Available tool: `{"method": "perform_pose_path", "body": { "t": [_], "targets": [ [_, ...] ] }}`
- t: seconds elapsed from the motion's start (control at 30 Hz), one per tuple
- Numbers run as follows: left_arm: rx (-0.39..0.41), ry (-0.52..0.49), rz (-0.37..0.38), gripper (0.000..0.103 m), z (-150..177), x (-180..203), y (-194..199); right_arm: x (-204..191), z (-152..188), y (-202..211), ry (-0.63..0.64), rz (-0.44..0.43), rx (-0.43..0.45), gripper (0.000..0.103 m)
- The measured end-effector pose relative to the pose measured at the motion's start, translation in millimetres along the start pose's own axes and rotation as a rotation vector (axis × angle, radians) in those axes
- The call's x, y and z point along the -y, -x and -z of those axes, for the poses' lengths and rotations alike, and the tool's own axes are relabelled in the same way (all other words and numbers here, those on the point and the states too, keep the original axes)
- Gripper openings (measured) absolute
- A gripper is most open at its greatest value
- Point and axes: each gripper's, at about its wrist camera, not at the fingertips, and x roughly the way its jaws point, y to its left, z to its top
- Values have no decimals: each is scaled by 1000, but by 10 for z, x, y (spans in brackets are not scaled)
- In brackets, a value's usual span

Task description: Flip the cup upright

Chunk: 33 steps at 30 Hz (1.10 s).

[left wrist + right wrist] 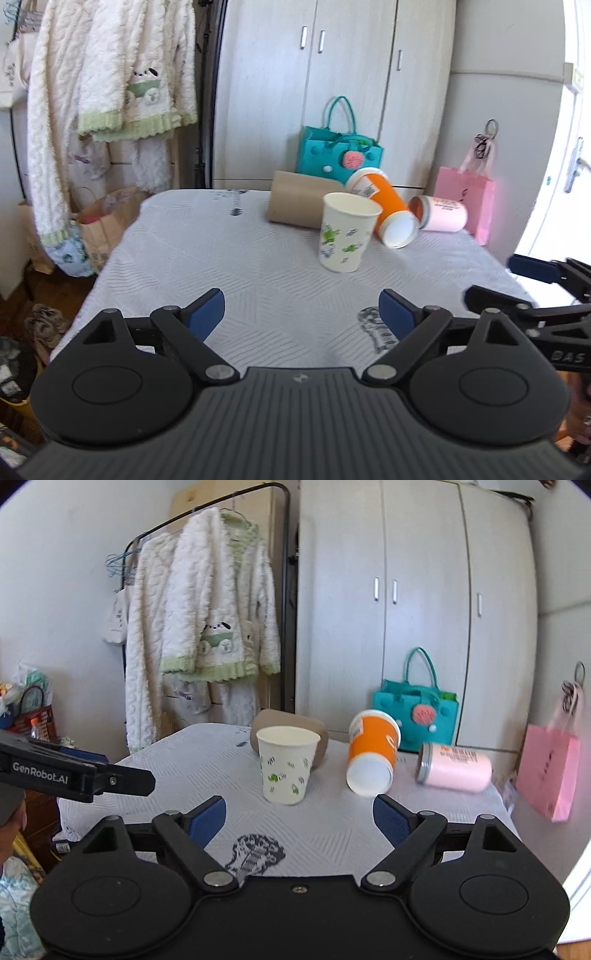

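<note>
The white paper cup (347, 232) with green and blue prints stands upright on the pale quilted table cover (207, 251), mouth up, ahead of both tools and touching neither. From the left gripper (302, 312) it sits forward and a little to the right of the gap between the blue-padded fingers; from the right gripper (299, 818) it is forward and slightly left of centre (286, 766).

Just right of the cup an orange cup (386, 208) lies tipped over, its white base turned toward the grippers and its rim end raised at the back. Whether it touches the white cup I cannot tell; in the right wrist view there is a clear strip of cloth between them (373, 753). Farther right a pink can (441, 214) lies on its side, close by the orange cup's base. Behind the white cup lies a brown cardboard roll (299, 201).

Both grippers have their jaws spread wide, nothing between them, hovering over the near end of the table. The right one shows at the right edge of the left wrist view, beside the left.

Beyond the table, a teal handbag (338, 155) stands against the wardrobe (314, 74), a pink gift bag (467, 201) off to the right, fluffy white robes (110, 85) hanging to the left.
</note>
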Motion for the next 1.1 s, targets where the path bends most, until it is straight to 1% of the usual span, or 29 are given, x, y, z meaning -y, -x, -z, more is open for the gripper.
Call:
{"method": "perform_pose_path", "body": {
  "t": [0.1, 0.2, 0.3, 0.33, 0.37, 0.4, 0.6, 0.7, 0.83, 0.97, 1.1],
  "targets": [
    [14, -18, -40, 91, 22, 9, -4, 31, 55, -5, -34, 14, -4, 90],
    [16, -16, -33, 92, 22, 14, -3, 43, 88, -4, -47, 52, -5, 92],
    [32, -26, -42, 95, 31, 33, 13, 38, 121, 19, -41, 94, -1, 97],
    [36, -28, -50, 96, 36, 45, 16, 31, 130, 22, -40, 107, 1, 102],
    [37, -28, -56, 101, 38, 54, 11, 23, 136, 25, -41, 120, 4, 103],
    [37, -27, -57, 103, 44, 60, 6, 11, 146, 28, -43, 132, 8, 103],
    [7, -12, -65, 103, 86, 62, -41, -23, 162, 31, -67, 190, -4, 103],
    [0, -12, -82, 103, 102, 57, -53, -19, 169, 19, -88, 204, -18, 103],
    [-19, -13, -112, 103, 105, 54, -88, -10, 185, -12, -98, 250, -35, 103],
    [-50, -21, -142, 103, 108, 66, -136, 37, 197, -44, -120, 266, -57, 103],
    [-63, -20, -134, 103, 129, 67, -180, 79, 209, -58, -143, 284, -68, 103]
  ]
}}
